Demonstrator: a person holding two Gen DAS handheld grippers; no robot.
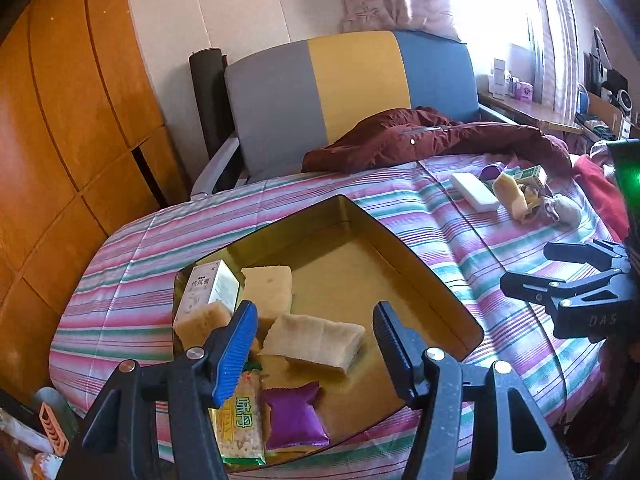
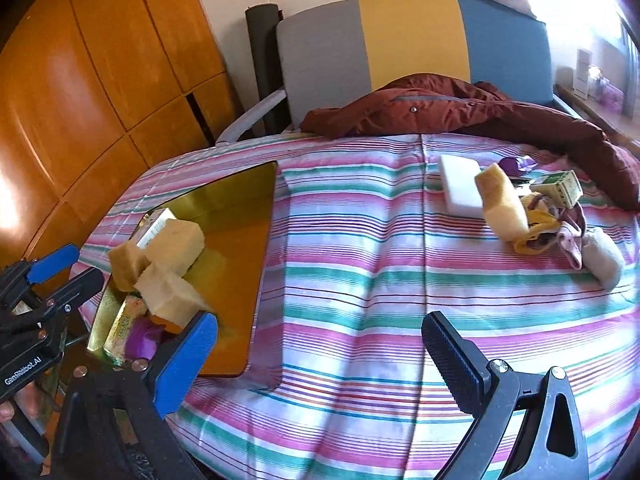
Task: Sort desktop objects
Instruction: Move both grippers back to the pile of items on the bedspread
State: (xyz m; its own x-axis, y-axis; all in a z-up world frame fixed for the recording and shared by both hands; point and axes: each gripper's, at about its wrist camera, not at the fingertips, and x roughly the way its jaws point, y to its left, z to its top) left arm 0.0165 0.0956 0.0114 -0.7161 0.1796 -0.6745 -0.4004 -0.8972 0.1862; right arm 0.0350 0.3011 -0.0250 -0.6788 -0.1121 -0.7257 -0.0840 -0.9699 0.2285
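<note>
A gold tray lies on the striped bedspread at the left. It holds yellow sponges, a white box, a green snack pack and a purple packet. My left gripper is open and empty above the tray. My right gripper is open and empty over the bedspread, right of the tray. At the far right lie a white block, a yellow sponge, a green carton, a purple packet and socks.
A dark red jacket lies across the bed's far edge before a grey, yellow and blue chair. A wooden wardrobe stands at the left. A windowsill with small items is at the far right.
</note>
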